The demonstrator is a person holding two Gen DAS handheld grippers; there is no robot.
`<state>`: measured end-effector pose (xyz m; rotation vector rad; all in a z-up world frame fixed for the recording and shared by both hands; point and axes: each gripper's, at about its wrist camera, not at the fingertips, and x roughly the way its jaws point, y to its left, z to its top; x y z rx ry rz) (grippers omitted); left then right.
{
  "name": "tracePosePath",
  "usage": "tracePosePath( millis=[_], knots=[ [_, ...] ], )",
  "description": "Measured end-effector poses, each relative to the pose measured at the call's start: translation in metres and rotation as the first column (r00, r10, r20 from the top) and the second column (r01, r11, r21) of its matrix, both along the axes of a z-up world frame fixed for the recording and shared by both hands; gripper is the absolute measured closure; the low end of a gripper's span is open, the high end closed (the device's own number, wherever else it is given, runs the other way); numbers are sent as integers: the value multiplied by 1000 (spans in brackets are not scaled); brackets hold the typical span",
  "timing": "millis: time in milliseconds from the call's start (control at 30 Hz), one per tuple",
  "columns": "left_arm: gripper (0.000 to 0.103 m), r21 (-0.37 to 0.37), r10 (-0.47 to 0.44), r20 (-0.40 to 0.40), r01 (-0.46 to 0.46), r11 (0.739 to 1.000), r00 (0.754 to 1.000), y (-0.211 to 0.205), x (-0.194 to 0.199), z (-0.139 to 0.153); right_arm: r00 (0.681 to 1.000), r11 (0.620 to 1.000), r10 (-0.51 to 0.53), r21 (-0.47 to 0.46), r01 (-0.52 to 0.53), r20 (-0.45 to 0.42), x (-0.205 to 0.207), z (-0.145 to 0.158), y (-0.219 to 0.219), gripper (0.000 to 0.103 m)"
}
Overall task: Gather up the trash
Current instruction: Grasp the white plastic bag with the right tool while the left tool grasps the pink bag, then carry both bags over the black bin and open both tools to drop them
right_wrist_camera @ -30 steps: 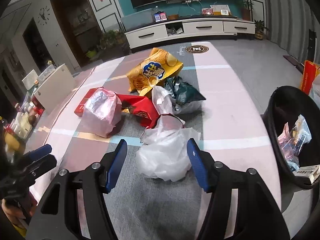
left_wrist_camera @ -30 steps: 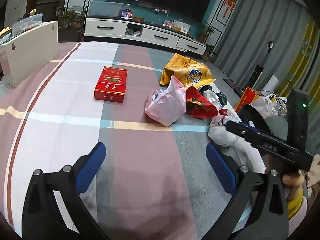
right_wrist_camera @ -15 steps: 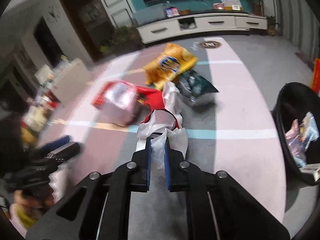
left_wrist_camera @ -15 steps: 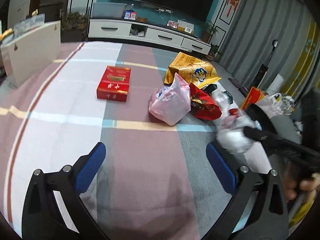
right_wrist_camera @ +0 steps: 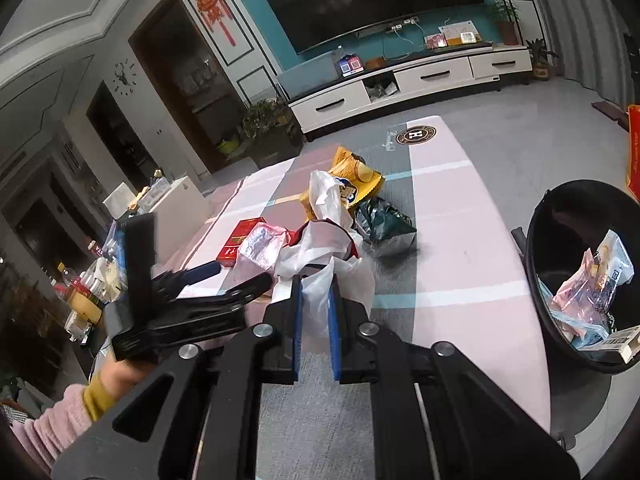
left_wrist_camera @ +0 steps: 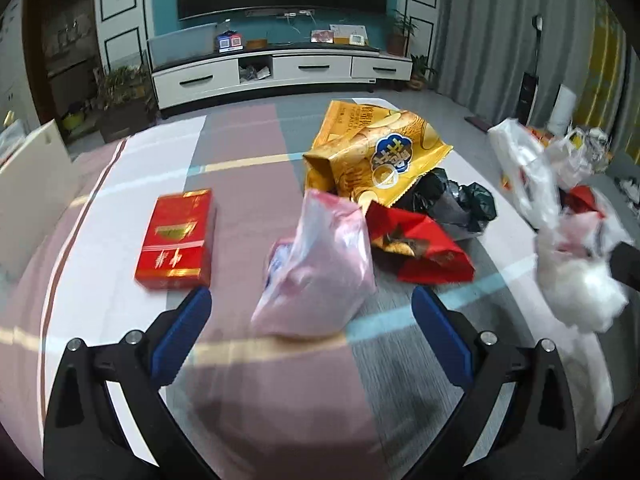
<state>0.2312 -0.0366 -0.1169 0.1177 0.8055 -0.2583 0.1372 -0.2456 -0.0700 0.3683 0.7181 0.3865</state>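
My right gripper [right_wrist_camera: 316,292] is shut on a crumpled white plastic bag [right_wrist_camera: 324,240], which hangs lifted off the striped rug; the left wrist view shows that bag [left_wrist_camera: 576,280] at the far right. My left gripper [left_wrist_camera: 310,304] is open, its blue pads on either side of a pink plastic bag [left_wrist_camera: 320,264] without touching it. A red box [left_wrist_camera: 176,236] lies to the left of the pink bag. Behind the pink bag lie a yellow chip bag [left_wrist_camera: 376,156], a red wrapper [left_wrist_camera: 420,248] and a dark foil bag [left_wrist_camera: 452,200].
A black bin [right_wrist_camera: 534,248] with several wrappers inside stands at the right, off the rug. A white low table [right_wrist_camera: 180,204] and bottles [right_wrist_camera: 80,288] are at the left. A white TV cabinet [left_wrist_camera: 280,72] lines the far wall. More bags [left_wrist_camera: 568,156] lie at the right.
My right gripper closed on the white bag and lifted it off the rug. My left gripper swung over toward the pink bag, which now sits between its open fingers.
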Motion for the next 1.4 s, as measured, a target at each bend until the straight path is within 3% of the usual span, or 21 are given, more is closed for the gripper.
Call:
tracePosePath(
  millis=[100,167,200,233,333,533,967,1400],
  knots=[
    [4,68,-22,2,22,997,1000,-13,10,-7,1000,1000,-4,-6,4,-6,0,0,-2,91],
    [15,88,-32,-7,32,996,999,-16,14,-12,1000,1000,-10,-9,9,-11,1,-1,-3,91],
    [32,109,-31,-14,32,994,999,-17,16,-17,1000,1000,-12,-9,12,-11,1,-2,-3,91],
    [42,113,-31,-25,34,993,999,-17,17,-20,1000,1000,-14,-10,13,-11,1,-1,-4,91],
    [47,111,-31,-12,32,993,999,-14,12,-20,1000,1000,-17,-17,17,-18,3,-3,-2,91],
    [49,65,-10,2,10,998,1000,-3,-20,-3,1000,999,-1,-34,1,-20,2,-3,7,91],
    [47,-79,177,-6,-177,981,984,39,-104,42,996,995,83,-54,-80,45,-20,15,30,91],
    [46,-88,118,77,-111,990,990,11,-145,80,987,995,62,-88,-49,150,-64,41,16,91]
  ],
)
